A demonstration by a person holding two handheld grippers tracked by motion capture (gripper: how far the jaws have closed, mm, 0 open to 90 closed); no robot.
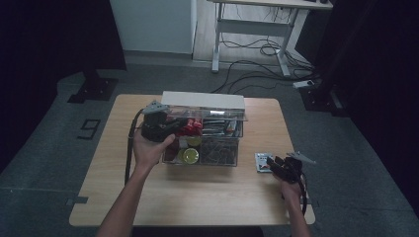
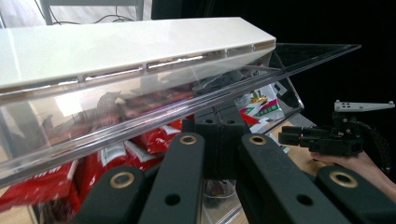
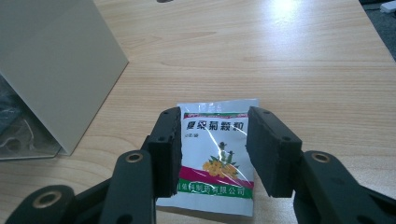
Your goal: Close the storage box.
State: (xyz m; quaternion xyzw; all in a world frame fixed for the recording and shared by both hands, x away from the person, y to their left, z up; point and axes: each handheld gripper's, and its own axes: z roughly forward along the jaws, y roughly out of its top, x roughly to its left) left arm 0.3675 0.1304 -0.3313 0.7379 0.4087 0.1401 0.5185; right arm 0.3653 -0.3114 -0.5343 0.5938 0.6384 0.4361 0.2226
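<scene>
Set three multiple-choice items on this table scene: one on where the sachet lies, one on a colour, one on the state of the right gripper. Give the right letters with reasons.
1. Where does the sachet lie?
A. on the bare table, to the right of the clear box
B. inside the clear box
C. on the floor

2. What colour is the band along the sachet's lower edge?
A. blue
B. green
C. yellow

3. How does the right gripper stand?
A. shut tight with nothing between the jaws
B. jaws apart on either side of the sachet, which lies flat
C. lifting the sachet clear of the table

Key: 1 A, the high view shows the sachet on the wood beside the box. 2 B, the right gripper view shows a green strip under a magenta one. 3 B, gaps show between both pads and the sachet.
</scene>
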